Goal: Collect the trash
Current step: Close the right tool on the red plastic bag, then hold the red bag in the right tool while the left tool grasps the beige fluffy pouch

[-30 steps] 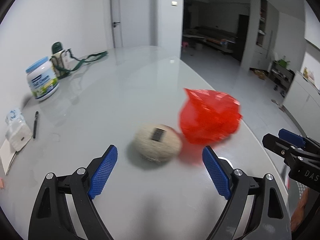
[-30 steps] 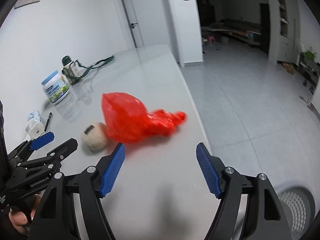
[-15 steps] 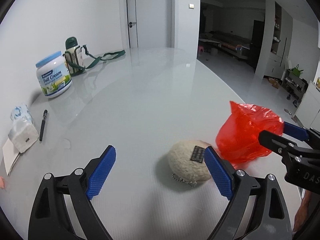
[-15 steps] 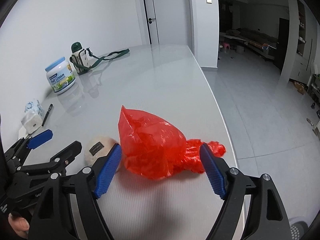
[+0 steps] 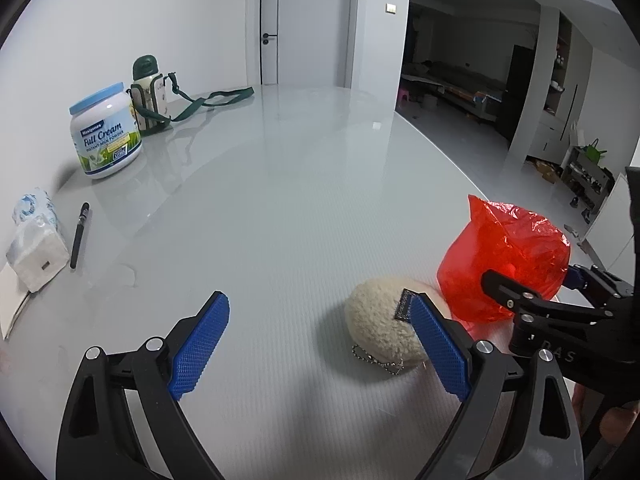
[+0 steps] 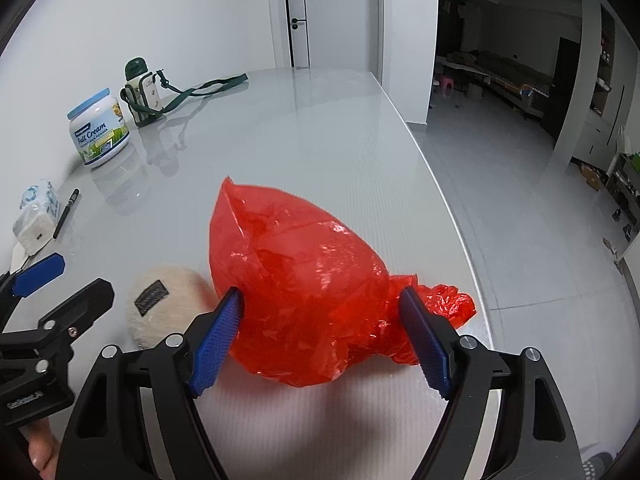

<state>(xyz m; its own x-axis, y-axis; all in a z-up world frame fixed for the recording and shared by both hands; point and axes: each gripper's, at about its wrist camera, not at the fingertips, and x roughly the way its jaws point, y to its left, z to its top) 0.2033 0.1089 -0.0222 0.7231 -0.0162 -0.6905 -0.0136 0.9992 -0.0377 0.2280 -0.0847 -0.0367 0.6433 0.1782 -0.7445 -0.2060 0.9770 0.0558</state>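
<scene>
Nearest the right wrist camera, the right tongs [image 6: 320, 332] stand spread around the crumpled red plastic bag [image 6: 304, 280]. The blue pads sit at its flanks; no squeeze on the film is evident, so they read as released.

The left tongs [image 5: 320, 348] have just been widening and are released, empty. One pad passes in front of the round cream fleece pouch with a dark label and ball chain [image 5: 380, 328]; contact cannot be confirmed.

The bag lies on the glossy grey bench [image 5: 280, 200] near its floor-side edge, against the pouch. Judgement: collection is at its start; nothing is lifted, and no bin is identifiable.

Further off stand a tissue pack [image 5: 36, 248], a black pen [image 5: 79, 236], a blue-lidded milk powder tub [image 5: 106, 132] and a green-capped bottle with a strap [image 5: 148, 92].

Only the right view shows the bag's twisted tail [image 6: 444, 300]; only the left view shows the chain.
</scene>
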